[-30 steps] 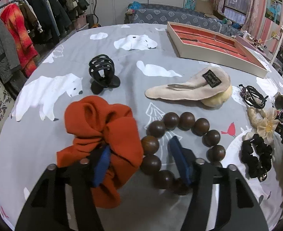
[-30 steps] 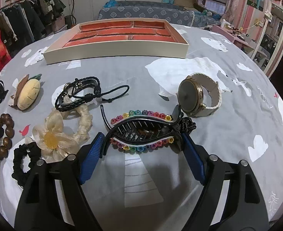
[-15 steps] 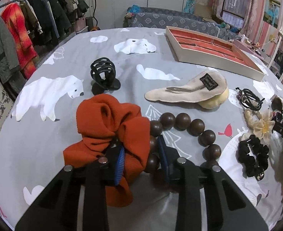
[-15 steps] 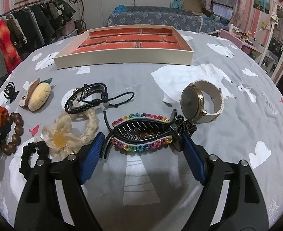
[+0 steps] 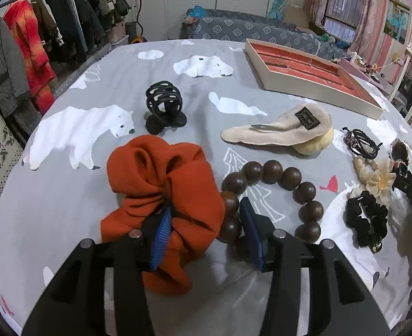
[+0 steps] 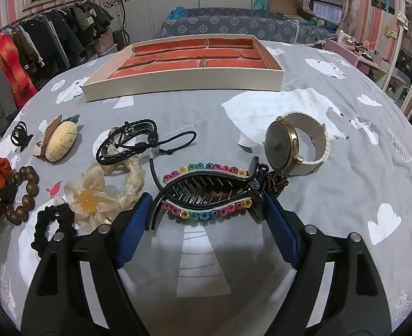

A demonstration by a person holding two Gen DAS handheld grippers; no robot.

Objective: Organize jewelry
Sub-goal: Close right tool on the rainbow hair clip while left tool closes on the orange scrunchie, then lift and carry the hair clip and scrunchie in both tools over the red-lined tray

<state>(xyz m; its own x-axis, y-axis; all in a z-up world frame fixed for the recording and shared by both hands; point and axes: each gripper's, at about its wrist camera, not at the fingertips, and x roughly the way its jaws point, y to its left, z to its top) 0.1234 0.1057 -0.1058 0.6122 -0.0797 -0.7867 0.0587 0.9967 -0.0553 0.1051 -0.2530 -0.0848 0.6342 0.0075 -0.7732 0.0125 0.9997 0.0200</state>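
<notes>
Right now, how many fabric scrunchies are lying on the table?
3. An orange scrunchie between the jaws of the left gripper; a cream flower scrunchie left of the rainbow clip; a black scrunchie beside that, nearer the camera. None seems hidden.

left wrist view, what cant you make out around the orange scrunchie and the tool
- Left tool: the orange scrunchie covers one pad, so grip contact is unclear.
- Wooden bead bracelet: near beads hidden behind the right finger.
- Watch: cut off at the right edge.
- Tray: compartments foreshortened, contents unreadable.
</notes>
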